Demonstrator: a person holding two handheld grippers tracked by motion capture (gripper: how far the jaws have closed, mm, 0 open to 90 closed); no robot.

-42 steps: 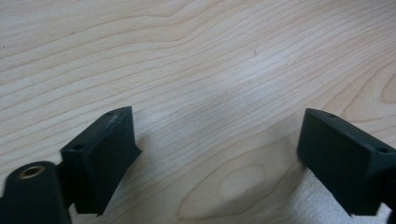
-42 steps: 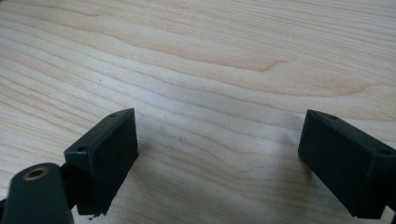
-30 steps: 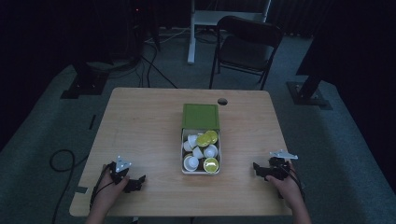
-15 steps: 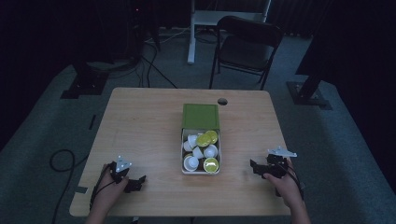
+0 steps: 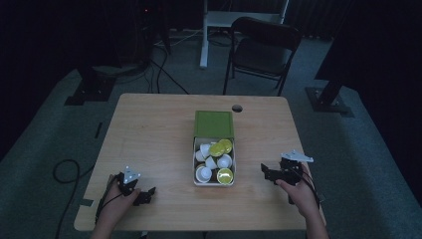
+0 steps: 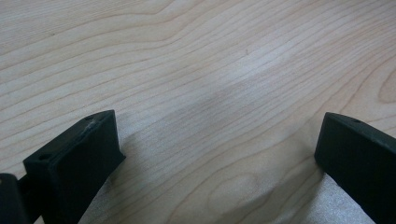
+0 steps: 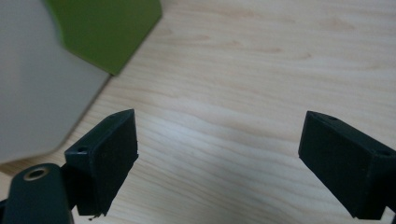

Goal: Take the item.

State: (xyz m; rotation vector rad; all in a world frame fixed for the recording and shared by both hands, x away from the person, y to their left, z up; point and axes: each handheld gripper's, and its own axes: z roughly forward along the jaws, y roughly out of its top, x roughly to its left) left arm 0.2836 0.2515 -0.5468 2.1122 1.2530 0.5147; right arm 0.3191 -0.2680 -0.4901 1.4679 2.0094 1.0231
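Observation:
An open white box [image 5: 195, 162] with a green lid [image 5: 214, 124] folded back sits at the table's middle; it holds several white and yellow-green capsules [image 5: 217, 149]. My left gripper [image 5: 145, 194] rests low at the front left of the table, open, with bare wood between its jaws [image 6: 215, 140]. My right gripper [image 5: 266, 173] is at the front right, pointing towards the box, open and empty [image 7: 219, 144]. In the right gripper view the box's white wall [image 7: 32, 93] and green lid [image 7: 112, 28] show at the upper left.
The wooden table [image 5: 149, 134] has a round cable hole [image 5: 237, 108] behind the box. A black chair [image 5: 261, 50] and a white desk leg [image 5: 204, 35] stand beyond the far edge. Cables lie on the floor at the left.
My right gripper has shifted slightly left, towards the box. The left gripper has stayed put.

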